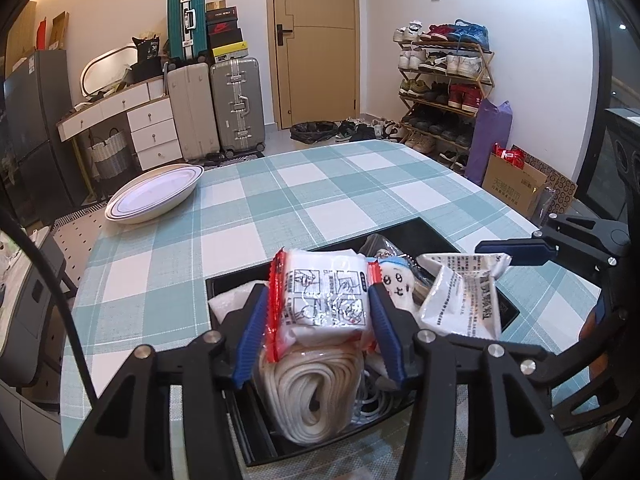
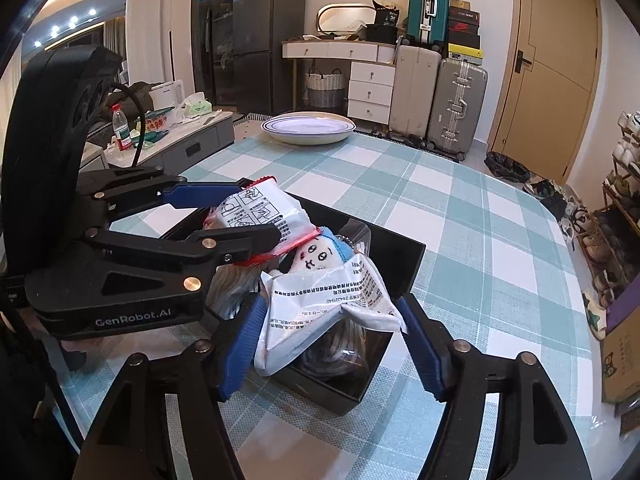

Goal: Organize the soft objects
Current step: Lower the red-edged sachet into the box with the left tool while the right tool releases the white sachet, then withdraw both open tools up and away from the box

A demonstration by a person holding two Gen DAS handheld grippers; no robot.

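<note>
Crinkly red-edged packet (image 1: 326, 300) between ribbed pads (image 1: 251, 336)

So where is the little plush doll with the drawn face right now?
The plush doll lies in the black tray, wedged between the red-edged packet and the white printed packet; the left wrist view shows it just right of the red-edged packet.

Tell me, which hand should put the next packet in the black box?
Left, probably: its jaws grip the red-edged packet above the black box; the right jaws stand open.
</note>
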